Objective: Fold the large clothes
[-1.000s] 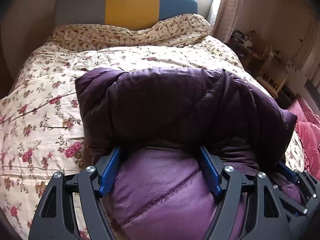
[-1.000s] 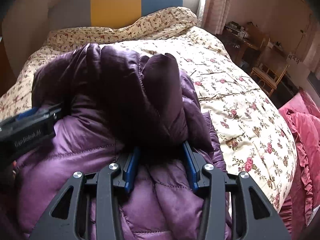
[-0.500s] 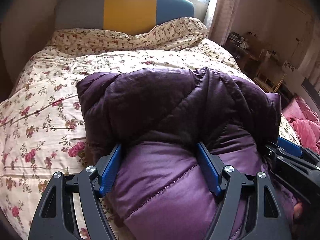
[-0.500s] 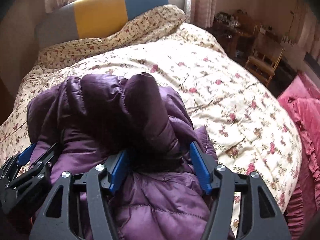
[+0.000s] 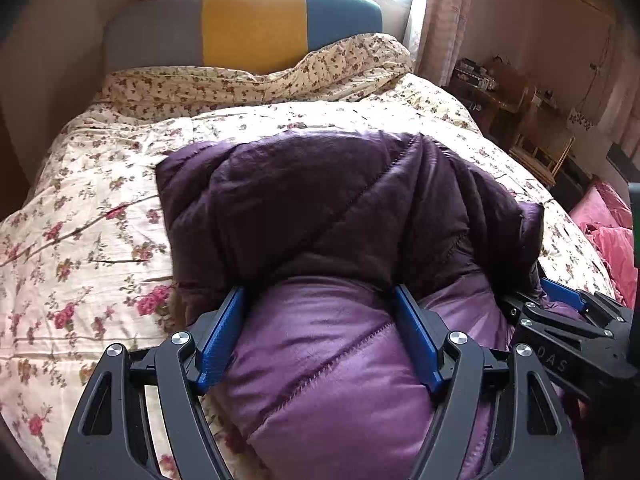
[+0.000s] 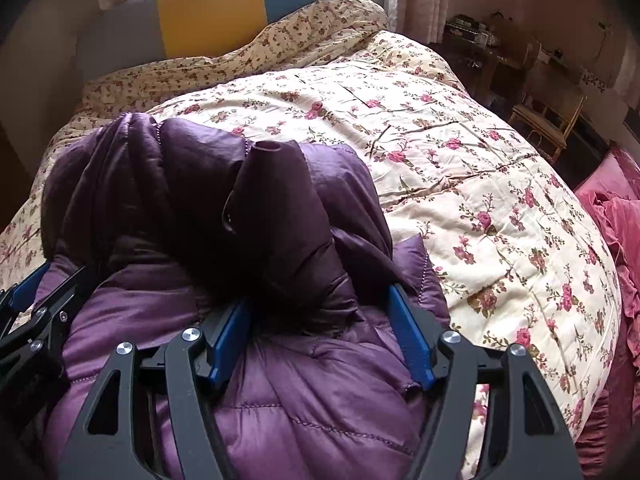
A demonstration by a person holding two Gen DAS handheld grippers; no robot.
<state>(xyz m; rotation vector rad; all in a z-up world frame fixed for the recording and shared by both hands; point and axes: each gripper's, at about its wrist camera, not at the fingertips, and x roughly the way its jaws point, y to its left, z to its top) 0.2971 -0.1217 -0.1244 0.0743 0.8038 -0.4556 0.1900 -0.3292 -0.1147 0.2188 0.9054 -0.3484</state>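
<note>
We have the purple quilted jacket (image 5: 320,216) bunched low and centre in both views, lying on the floral bedspread (image 5: 80,216) that fills the middle of each frame, with the striped headboard (image 5: 248,24) along the top. The jacket's darker upper layer is doubled over its lighter, shinier lower part, so we judge a fold is partly made and the bundle is being gathered or pushed to keep that fold from springing apart.

Our left gripper (image 5: 320,328) sits at the bottom centre of its view, its blue fingers (image 5: 222,340) spread wide with a thick roll of padding bulging between them. The puffy fabric fills the whole gap, which is probably why the jaws stand so far apart: a down garment cannot be pinched thin. Whether they press it firmly or merely straddle it, we cannot tell.

Our right gripper (image 6: 320,336) is likewise at the bottom centre of its own view, wide apart around a dark crumpled fold, with what looks like a sleeve cuff (image 6: 268,148) poking up above it. Each gripper also shows at the lower edge of the other's view, so we hold the bundle from both ends side by side.

A pink cloth (image 6: 612,216) lies at the right edge, off the bedspread.
</note>
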